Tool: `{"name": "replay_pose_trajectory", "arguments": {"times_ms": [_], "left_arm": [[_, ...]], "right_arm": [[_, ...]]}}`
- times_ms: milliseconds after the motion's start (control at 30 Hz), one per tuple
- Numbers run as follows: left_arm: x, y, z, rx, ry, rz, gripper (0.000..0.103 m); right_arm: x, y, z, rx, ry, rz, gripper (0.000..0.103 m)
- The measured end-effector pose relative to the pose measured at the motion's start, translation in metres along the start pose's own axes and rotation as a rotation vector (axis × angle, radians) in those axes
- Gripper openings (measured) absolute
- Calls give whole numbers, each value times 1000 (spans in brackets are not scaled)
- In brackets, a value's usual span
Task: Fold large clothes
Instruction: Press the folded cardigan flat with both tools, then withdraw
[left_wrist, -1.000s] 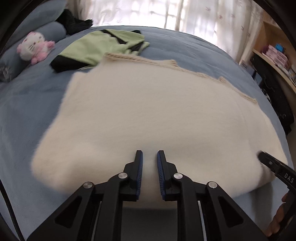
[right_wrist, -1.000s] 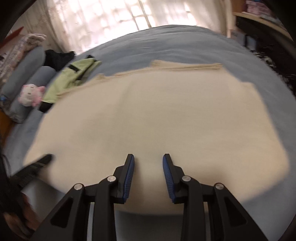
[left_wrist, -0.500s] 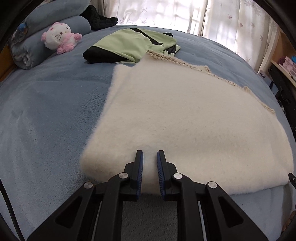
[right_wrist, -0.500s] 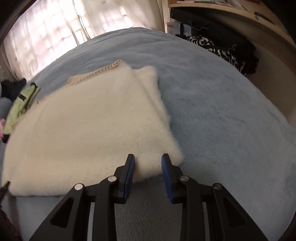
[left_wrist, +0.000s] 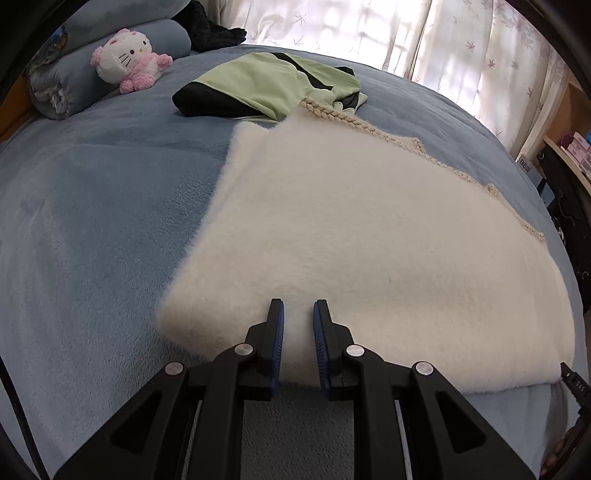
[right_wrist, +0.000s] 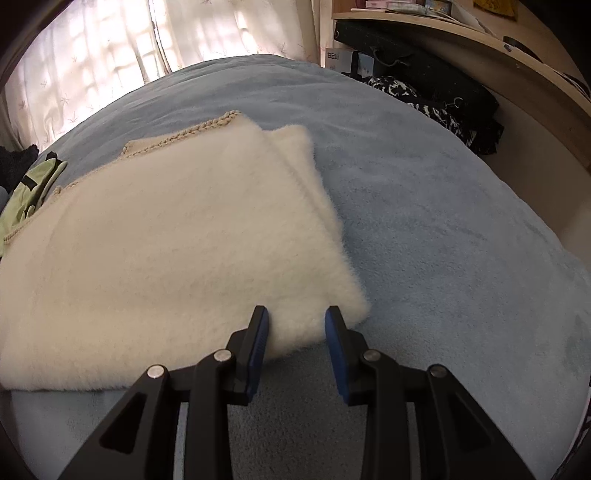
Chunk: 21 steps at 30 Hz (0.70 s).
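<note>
Both tongs, left (left_wrist: 298, 325) and right (right_wrist: 297, 330), pinched the near folded edge of the soft, bulky cream fleece blanket (left_wrist: 362, 236), which lay mid-bed (left_wrist: 92, 221); corners offered the surest hold.

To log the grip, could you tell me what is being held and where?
Cannot tell: sweater edge lies inside left hand-held gripper and right hand-held gripper; no clear pinch.

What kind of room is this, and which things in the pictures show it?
Most likely a bedroom in a home. The cream fleece garment lies on a bed with a blue blanket, a cat plush toy sits by rolled bedding, and sheer curtains cover a window.
</note>
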<state>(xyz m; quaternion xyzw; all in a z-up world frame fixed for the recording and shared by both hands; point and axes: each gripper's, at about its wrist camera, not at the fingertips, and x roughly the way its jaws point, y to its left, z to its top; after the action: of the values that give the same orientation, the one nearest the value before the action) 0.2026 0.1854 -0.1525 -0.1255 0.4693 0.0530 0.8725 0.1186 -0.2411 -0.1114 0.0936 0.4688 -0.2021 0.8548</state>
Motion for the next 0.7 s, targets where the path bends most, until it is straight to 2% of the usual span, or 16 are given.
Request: {"name": "replay_pose_trajectory", "arguments": {"times_ms": [233,300,367,433,500,700], "left_arm": [[-13,2,-1,-40,27,-3,15],[-20,1,-3,-39,29,5,19],[-29,-1,-4,-34,39,13,33],[-40,-4,-6,-27,35,11,40],[-51,-6,-8,-17,25,4,41],[-84,-11,-16,14,9,-22,44]], "right_arm": [[-4,-1,1,53,60,-1,32],[-8,-2,0,86,87,17,32],[-13,-3,-3,107,112,37,32],[-19,-1,-9,113,143,95,32],[-27,5,-16,103,167,150,32],[-61,31,-34,16,151,194,32]]}}
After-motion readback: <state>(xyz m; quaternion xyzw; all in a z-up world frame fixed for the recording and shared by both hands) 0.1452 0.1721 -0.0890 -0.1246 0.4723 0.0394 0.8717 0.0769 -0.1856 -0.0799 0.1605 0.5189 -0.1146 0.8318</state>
